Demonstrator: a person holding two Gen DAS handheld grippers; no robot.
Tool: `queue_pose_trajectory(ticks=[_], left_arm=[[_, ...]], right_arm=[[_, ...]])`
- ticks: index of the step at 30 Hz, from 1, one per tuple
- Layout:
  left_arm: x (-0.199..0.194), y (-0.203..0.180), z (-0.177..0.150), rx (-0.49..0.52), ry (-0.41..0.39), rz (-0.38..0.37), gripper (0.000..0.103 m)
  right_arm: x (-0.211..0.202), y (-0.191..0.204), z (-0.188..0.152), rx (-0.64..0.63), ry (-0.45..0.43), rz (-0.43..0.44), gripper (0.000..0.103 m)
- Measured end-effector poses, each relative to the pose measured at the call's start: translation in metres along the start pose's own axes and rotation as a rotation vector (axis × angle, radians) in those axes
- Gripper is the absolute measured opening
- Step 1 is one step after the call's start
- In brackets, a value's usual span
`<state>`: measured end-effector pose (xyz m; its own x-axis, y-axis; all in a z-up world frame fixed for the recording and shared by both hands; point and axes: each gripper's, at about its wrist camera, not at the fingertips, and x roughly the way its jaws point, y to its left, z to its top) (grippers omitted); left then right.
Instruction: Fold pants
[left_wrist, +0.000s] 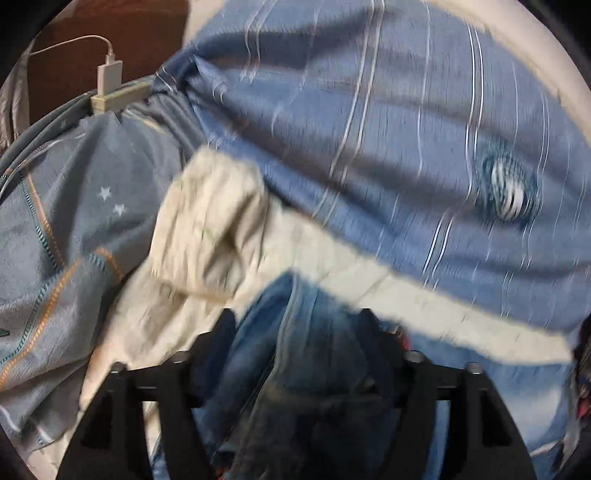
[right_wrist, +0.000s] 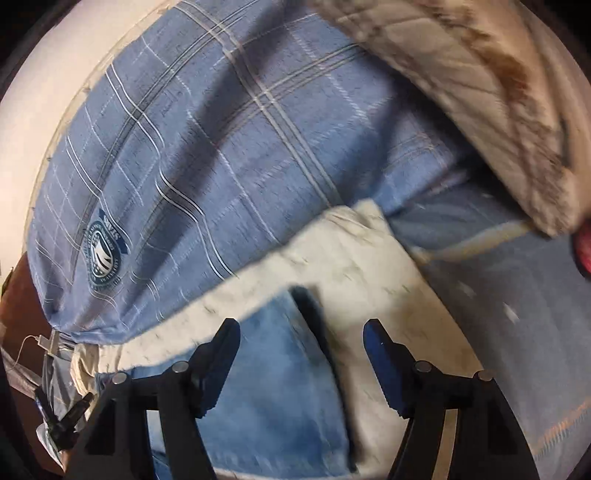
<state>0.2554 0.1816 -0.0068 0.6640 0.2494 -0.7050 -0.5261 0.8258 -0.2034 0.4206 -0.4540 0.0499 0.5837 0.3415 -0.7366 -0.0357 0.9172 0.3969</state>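
Found the pants (right_wrist: 273, 369), faded blue denim, lying on a cream sheet (right_wrist: 332, 258) over the bed, just beside a large blue plaid quilt (right_wrist: 221, 147). Judged the denim fairly heavy for cloth, limp rather than stiff, not slippery and in no way fragile; likely to sag and bunch if lifted by one point only. Reckoned the thick seams, waistband or hems the best places to take hold, one at each side so as to keep an edge straight.

Saw the left gripper (left_wrist: 297, 317) low and close over a rumpled heap of the denim, jaws standing wide with cloth bunched up between them; could not tell whether pinching it. Saw the right gripper (right_wrist: 301, 325) tipped down over a flatter stretch of the pants, jaws spread wide, holding nothing.
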Motion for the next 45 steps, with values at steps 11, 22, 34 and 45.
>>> queue_pose_trajectory(ticks=[11, 22, 34, 45], left_arm=[[-0.012, -0.052, 0.014, 0.182, -0.282, 0.133, 0.000], [-0.007, -0.028, -0.012, 0.144, 0.091, -0.063, 0.084], [-0.014, -0.038, -0.027, 0.248, 0.097, 0.128, 0.000], [0.001, -0.008, 0.021, -0.041, 0.174, -0.270, 0.084]], right_arm=[[0.008, 0.072, -0.001, -0.309, -0.174, -0.286, 0.010], [0.007, -0.003, -0.034, -0.001, 0.070, -0.034, 0.099], [-0.038, 0.058, -0.094, -0.341, 0.065, -0.207, 0.022], [-0.039, 0.018, -0.065, -0.139, 0.077, -0.065, 0.097]])
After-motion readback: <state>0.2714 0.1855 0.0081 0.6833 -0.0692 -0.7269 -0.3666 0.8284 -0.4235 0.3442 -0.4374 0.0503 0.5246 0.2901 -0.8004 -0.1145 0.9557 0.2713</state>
